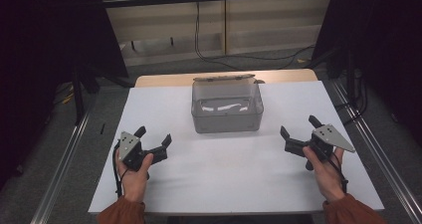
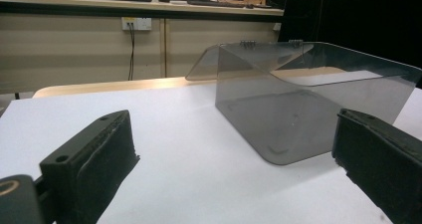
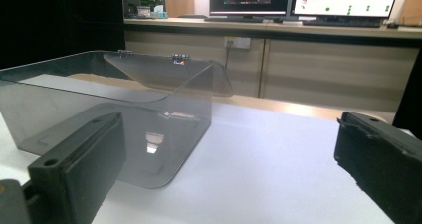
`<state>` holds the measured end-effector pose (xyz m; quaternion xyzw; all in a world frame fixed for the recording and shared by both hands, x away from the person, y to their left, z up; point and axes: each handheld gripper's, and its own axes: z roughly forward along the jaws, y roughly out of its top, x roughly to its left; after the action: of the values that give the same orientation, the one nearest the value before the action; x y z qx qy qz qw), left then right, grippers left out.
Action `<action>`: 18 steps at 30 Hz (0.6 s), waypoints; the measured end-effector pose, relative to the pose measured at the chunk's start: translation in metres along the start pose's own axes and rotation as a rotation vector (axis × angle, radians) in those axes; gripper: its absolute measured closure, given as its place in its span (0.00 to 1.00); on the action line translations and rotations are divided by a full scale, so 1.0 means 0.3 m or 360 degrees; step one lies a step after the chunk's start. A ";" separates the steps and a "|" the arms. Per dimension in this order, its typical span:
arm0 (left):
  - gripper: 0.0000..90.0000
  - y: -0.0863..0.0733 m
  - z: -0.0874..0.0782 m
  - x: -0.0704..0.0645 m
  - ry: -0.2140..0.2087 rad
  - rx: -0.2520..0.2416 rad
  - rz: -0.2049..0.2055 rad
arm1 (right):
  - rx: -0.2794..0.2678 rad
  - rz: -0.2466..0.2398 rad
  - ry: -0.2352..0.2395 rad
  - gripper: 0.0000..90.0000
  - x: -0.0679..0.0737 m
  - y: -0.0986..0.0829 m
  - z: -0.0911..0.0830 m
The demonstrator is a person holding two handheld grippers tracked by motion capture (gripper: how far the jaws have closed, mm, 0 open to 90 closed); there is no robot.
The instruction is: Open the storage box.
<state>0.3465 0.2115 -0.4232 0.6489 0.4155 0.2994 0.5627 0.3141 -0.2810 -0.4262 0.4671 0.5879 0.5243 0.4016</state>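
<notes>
White table point(image 1: 224, 174) bears a clear box point(image 1: 227, 112), lid open; left gripper point(image 1: 153, 137) and right gripper point(image 1: 299, 125) flank it, jaws spread wide, empty.

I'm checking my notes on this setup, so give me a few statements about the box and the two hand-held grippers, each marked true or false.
1. The clear box stands on the white table with its lid swung open at the back. True.
2. The left hand-held gripper is shut on the box. False: its jaws are apart and it sits clear of the box.
3. The right hand-held gripper is open. True.
4. The box holds a red cup. False: nothing can be seen inside.
5. Both grippers sit nearer the person than the box. True.
</notes>
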 end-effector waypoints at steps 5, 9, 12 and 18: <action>0.03 -0.005 -0.023 0.002 0.0002 0.0005 0.0010 | 0.0006 -0.0004 -0.0024 0.00 -0.010 -0.008 -0.022; 0.03 -0.012 -0.039 0.003 0.0011 0.0018 0.0010 | 0.0003 -0.0009 -0.0042 0.00 -0.017 -0.013 -0.040; 0.03 -0.019 -0.051 0.002 0.0012 0.0031 0.0019 | 0.0005 -0.0004 -0.0053 0.00 -0.021 -0.018 -0.056; 0.03 -0.029 -0.074 0.000 0.0044 0.0040 0.0027 | 0.0016 -0.0031 -0.0086 0.00 -0.032 -0.036 -0.096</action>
<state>0.3257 0.2226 -0.4275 0.6552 0.4215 0.3079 0.5462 0.2874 -0.2974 -0.4334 0.4774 0.5839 0.5047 0.4200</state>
